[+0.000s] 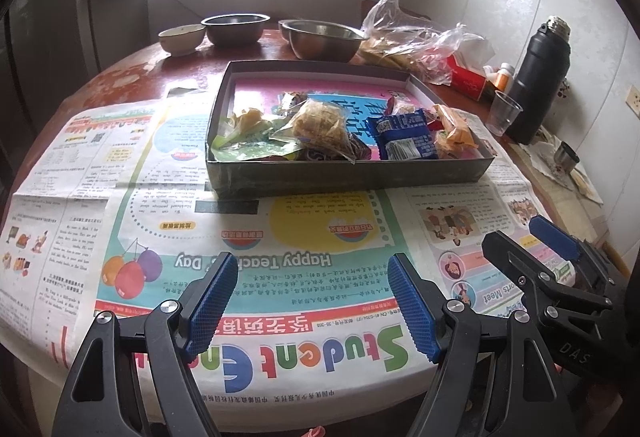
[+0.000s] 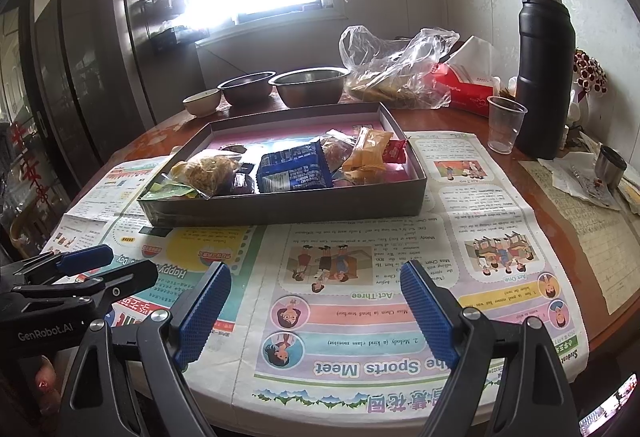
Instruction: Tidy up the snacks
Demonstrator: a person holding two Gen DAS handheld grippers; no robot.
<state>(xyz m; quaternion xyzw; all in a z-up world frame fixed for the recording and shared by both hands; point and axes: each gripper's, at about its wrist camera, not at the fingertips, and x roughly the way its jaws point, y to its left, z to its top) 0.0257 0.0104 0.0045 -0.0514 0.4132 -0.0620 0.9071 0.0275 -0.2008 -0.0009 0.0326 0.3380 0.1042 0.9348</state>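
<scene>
A shallow dark-grey cardboard box [image 1: 352, 173] sits on colourful newspaper [image 1: 280, 269] spread over the round red-brown worktop [image 2: 460, 119], and holds the wrapped snacks: a blue foil packet [image 2: 294, 169], a clear bag of brown crisps [image 1: 320, 123], an orange wrapper [image 2: 366, 155] and a green packet [image 1: 244, 147]. Behind it stand two empty steel bowls [image 2: 308, 85] and a small white bowl [image 2: 202, 101]. The left gripper [image 1: 310, 307] and right gripper [image 2: 316, 311] hover over the newspaper near the box, both spread wide and empty.

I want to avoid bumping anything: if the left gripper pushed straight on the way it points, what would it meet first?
Most likely the newspaper on the table: the left gripper is open, empty and angled down at it. The snack box lies beyond that; depth is hard to judge.
</scene>
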